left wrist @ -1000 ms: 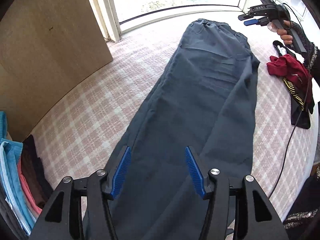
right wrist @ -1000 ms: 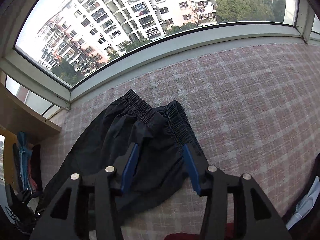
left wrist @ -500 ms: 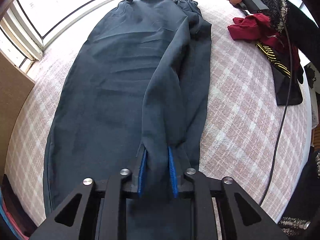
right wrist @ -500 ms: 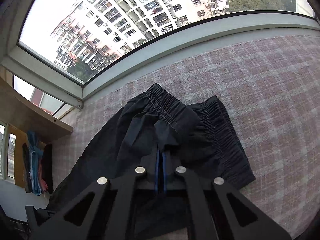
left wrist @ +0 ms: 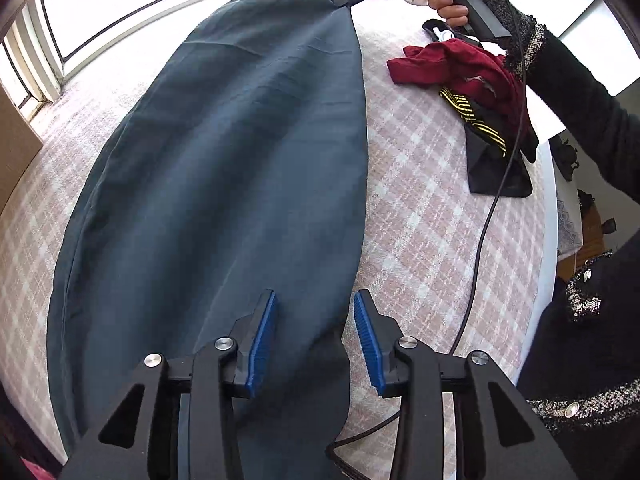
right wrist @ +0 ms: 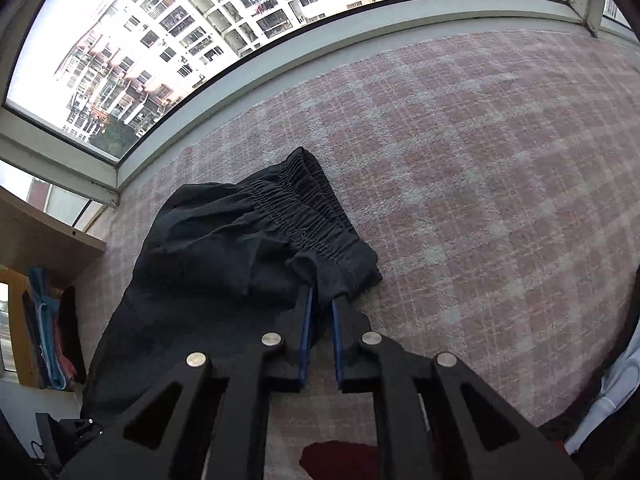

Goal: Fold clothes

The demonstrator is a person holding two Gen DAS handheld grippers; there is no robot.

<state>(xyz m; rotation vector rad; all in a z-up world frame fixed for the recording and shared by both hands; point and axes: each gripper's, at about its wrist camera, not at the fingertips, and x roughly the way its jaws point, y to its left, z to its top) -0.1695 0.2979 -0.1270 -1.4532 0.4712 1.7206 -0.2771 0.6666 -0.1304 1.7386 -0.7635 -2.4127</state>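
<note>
Here, dark trousers (left wrist: pixel 224 184) lie lengthwise on a pink checked cover (left wrist: pixel 420 200), apparently doubled leg over leg, with the hems nearest the left camera and the elastic waistband (right wrist: pixel 304 208) up by the window. The left tongs (left wrist: pixel 314 296) hover over the hem end with their blue pads spread. They have just been opening, and the cloth lies under and between them without being pinched. The likely trouble at this end is that the loose upper leg slides off the lower one, since nothing pins it and the fabric looks smooth and light. A careless re-grip could also take one layer only and drag the fold askew.

At the far end the right tongs (left wrist: pixel 344 0), held in a person's hand (left wrist: pixel 448 0), stand nearly together at the waistband corner, having just eased apart. Cloth is gathered at their tips in the right wrist view, but whether the pads bite it cannot be told. If the gathered elastic catches on the ribbed pads as they lift away, the corner could come up with them and spoil the aligned edge.

Further right, a crumpled red garment (left wrist: pixel 460 68) and a black piece with yellow stripes (left wrist: pixel 476 120) sit near the trousers' long edge. A dark cable (left wrist: pixel 480 240) trails down across the cover towards the hems. It could snag the cloth or slip under the next fold.
</note>
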